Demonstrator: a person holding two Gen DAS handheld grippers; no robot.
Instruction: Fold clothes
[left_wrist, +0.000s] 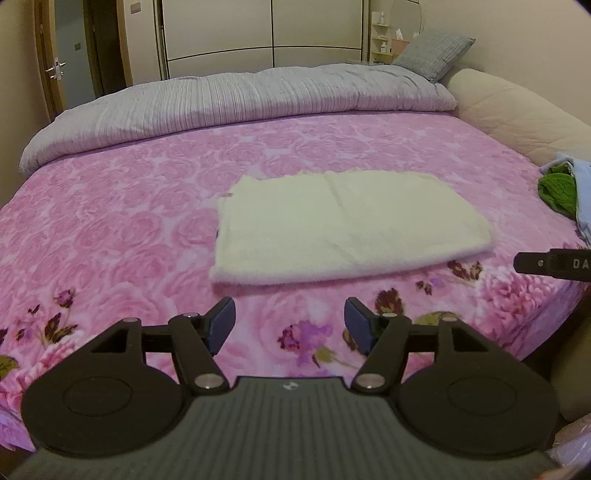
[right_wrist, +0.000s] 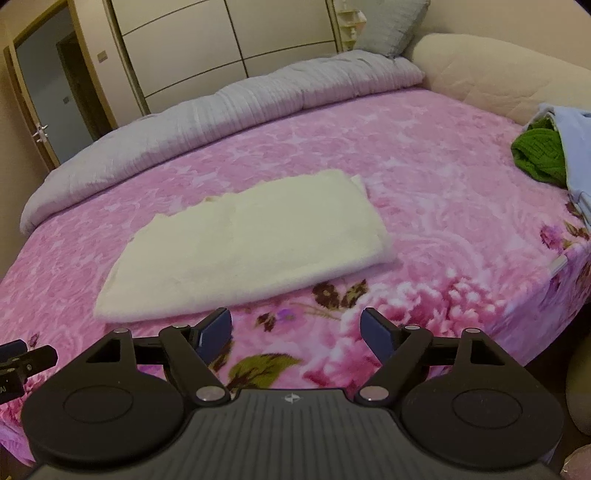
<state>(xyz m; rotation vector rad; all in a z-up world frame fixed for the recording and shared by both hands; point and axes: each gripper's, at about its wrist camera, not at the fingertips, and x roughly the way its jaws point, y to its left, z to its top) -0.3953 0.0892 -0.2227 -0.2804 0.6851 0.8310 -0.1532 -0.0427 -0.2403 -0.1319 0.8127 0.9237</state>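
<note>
at the middle of the pink floral bedspread (left_wrist: 110, 221) lies a cream garment (left_wrist: 340, 225), folded flat into a rectangle. just short of its near edge, at 6 o'clock, the left gripper (left_wrist: 290, 325) and right gripper (right_wrist: 295, 332) hang with jaws spread apart, holding nothing. at 3 o'clock, well apart, a green knit (right_wrist: 537, 155) sits under pale blue cloth (right_wrist: 576, 147).

Home bedroom: bed (left_wrist: 147, 206) with pink floral blanket, grey duvet (left_wrist: 221, 99), pillow (left_wrist: 432, 51), wardrobe (left_wrist: 258, 33), door (left_wrist: 66, 55).
</note>
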